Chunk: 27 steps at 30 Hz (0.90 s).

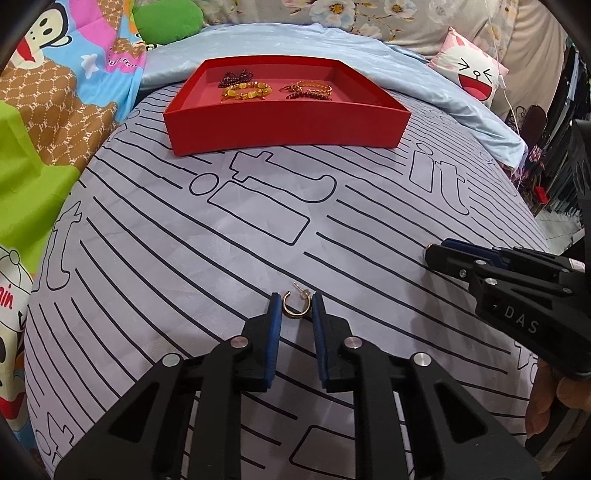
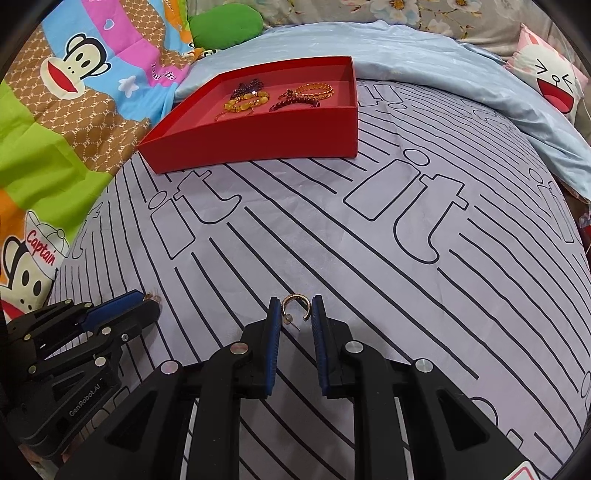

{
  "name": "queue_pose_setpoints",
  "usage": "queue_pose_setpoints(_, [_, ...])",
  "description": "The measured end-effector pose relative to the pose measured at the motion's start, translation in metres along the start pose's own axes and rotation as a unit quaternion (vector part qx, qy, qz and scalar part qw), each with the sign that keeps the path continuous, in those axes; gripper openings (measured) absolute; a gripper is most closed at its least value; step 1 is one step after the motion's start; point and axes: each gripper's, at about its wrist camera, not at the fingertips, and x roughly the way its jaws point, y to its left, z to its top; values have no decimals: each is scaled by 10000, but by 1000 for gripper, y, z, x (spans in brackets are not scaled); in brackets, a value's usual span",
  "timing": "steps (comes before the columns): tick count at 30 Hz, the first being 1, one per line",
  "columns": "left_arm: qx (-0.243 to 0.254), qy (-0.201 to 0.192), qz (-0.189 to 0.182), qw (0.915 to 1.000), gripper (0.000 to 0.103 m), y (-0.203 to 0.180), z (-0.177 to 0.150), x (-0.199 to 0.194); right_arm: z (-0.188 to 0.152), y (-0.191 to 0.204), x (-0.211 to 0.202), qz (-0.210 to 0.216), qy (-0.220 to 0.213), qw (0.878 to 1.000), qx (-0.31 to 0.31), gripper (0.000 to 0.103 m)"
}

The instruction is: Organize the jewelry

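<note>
A gold hoop earring lies on the striped sheet between the tips of my left gripper, which is open around it. A second gold hoop earring lies between the tips of my right gripper, also open around it. The red tray sits farther back and holds a dark red bow piece, a yellow bead bracelet and gold and dark red chains. The tray also shows in the right wrist view. Each gripper shows in the other's view: the right one and the left one.
The striped grey sheet covers a bed. A light blue blanket lies behind the tray. A cartoon monkey quilt and a green cushion are at the left, a white cartoon pillow at the back right.
</note>
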Motion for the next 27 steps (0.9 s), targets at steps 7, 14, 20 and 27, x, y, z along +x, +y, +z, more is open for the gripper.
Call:
queue_pose_setpoints(7, [-78,5,-98,9999,16,-1,6,-7,6,2,-10,90,-122,9999,14,16])
queue_pose_setpoints(14, [-93,-125,-97,9998,16,-3,23,-17,15,12,-21,218,-280,9994,-60,16])
queue_pose_setpoints(20, [-111,-256,-74,9996,16,-3,42,-22,27,20,-29,284,-425,9986,-128,16])
queue_pose_setpoints(27, [-119,-403,-103,9991,16,-4,65,-23,44,23,-34,324,-584,9977,-143,16])
